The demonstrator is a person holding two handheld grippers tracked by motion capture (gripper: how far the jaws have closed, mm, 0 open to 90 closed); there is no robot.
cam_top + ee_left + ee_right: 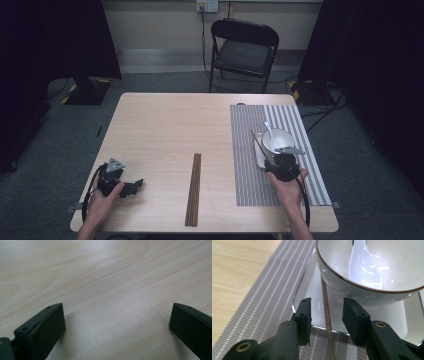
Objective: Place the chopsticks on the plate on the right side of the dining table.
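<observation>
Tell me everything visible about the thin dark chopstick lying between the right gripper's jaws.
The thin dark chopstick is a slim, straight brown stick, wood by its look. It lies slanted on the white rectangular plate, leaning against the white bowl, its near end over the grey striped placemat. The right gripper straddles it with jaws open, pads clear of it.

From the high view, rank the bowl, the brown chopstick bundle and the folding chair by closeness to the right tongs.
1. Bowl: on the striped mat, just beyond the right tongs.
2. Brown chopstick bundle: table centre, to their left.
3. Folding chair: beyond the table's far edge.
</observation>
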